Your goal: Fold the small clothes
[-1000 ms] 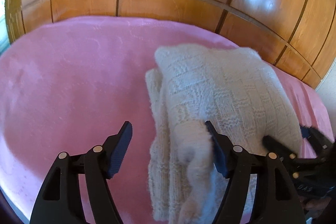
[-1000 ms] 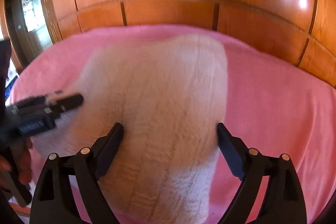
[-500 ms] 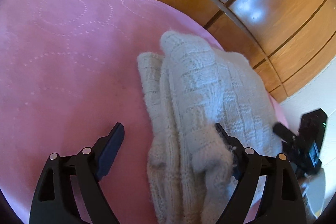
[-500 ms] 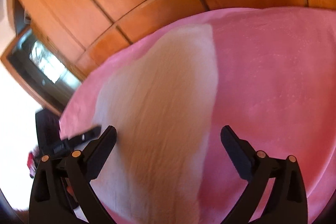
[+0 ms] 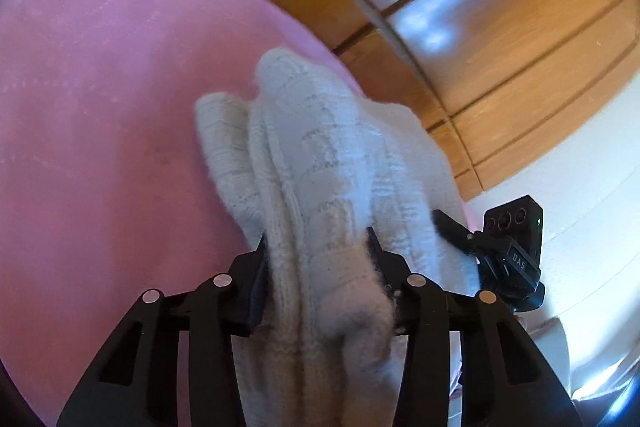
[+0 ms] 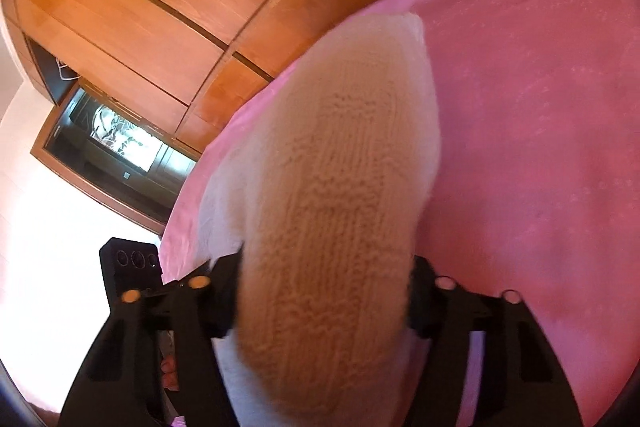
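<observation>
- A cream knitted garment [image 5: 332,163], already folded into a thick bundle, lies on a pink blanket [image 5: 100,87], close to its edge; glossy wooden panels [image 5: 460,27] rise behind.
- The left claw [image 5: 316,255] pinches the near end of the bundle, its two black fingers pressed into the stacked knit layers on either side.
- The right claw [image 6: 324,275] likewise squeezes a near portion of the same garment [image 6: 340,187], wool bulging up between its fingers.
- In the left view, the other gripper [image 5: 500,251] sits just beside the bundle's right edge, so both claws hold the same near end, side by side.
- Judged step: both claws have gripped the near end, most likely to lift it and fold it away from the person, or to carry the finished bundle; the blur makes it hard to say which.
- The next move calls for both claws rising together and evenly, so the stacked layers do not slide apart.
- The bundle's long axis runs away from the cameras, its far rounded end pointing towards the wooden panels.
</observation>
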### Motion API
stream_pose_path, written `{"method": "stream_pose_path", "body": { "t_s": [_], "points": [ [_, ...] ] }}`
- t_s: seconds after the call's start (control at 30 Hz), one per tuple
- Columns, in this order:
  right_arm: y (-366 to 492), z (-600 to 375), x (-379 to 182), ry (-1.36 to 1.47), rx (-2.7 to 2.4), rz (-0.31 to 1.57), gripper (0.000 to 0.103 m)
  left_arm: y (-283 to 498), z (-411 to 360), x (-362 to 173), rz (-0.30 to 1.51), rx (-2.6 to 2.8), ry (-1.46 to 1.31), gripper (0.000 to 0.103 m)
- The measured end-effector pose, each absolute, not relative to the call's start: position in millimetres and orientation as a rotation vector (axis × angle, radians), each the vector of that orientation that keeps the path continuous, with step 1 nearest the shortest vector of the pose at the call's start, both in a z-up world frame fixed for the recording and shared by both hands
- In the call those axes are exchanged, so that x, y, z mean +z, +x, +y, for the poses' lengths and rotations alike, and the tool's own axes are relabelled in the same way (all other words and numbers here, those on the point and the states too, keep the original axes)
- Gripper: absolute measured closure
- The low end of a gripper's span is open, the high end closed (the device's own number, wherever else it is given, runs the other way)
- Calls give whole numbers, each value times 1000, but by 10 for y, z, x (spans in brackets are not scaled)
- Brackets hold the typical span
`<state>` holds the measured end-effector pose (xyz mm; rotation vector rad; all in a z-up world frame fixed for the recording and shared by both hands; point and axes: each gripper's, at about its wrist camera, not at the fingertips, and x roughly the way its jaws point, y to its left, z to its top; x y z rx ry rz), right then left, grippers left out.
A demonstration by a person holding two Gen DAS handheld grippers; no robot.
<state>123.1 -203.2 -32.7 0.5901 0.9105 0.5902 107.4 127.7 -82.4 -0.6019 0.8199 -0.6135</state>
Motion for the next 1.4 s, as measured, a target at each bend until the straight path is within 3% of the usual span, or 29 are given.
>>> {"method": "stream_pose_path", "body": {
  "t_s": [0.23, 0.43, 0.57, 0.7, 0.77, 0.8, 0.9, 0.97, 1.17, 1.4],
  "points": [
    [679, -2389, 125, 607, 600, 770, 52, 905, 748, -497, 794, -726, -535, 64],
    [99, -3358, 500, 599, 415, 638, 52, 944, -359, -242, 814, -901, -445, 64],
    [-146, -3984, 442, 588, 214, 625, 50, 1041, -1285, -170, 857, -961, -305, 64],
    [-177, -4368, -10, 563, -1, 733, 40, 1153, -2080, -544, 966, -828, -32, 63],
    [-250, -4500, -230, 607, -21, 738, 34, 1143, -2156, -579, 942, -813, -18, 56],
    [-314, -4537, -244, 621, -18, 719, 26, 1147, -2148, -564, 952, -801, -32, 55],
    [-419, -4524, -145, 587, -51, 692, 18, 1070, -2140, -440, 915, -759, 1, 55],
    [-522, -4437, 25, 504, -100, 658, 20, 959, -2137, -347, 866, -717, 45, 55],
    [-746, -3998, 531, 318, -117, 562, 53, 662, -1952, -214, 725, -616, 80, 49],
    [-637, -3575, 63, 200, -216, 711, 55, 679, -2007, -555, 787, -531, 134, 45]
  ]
}}
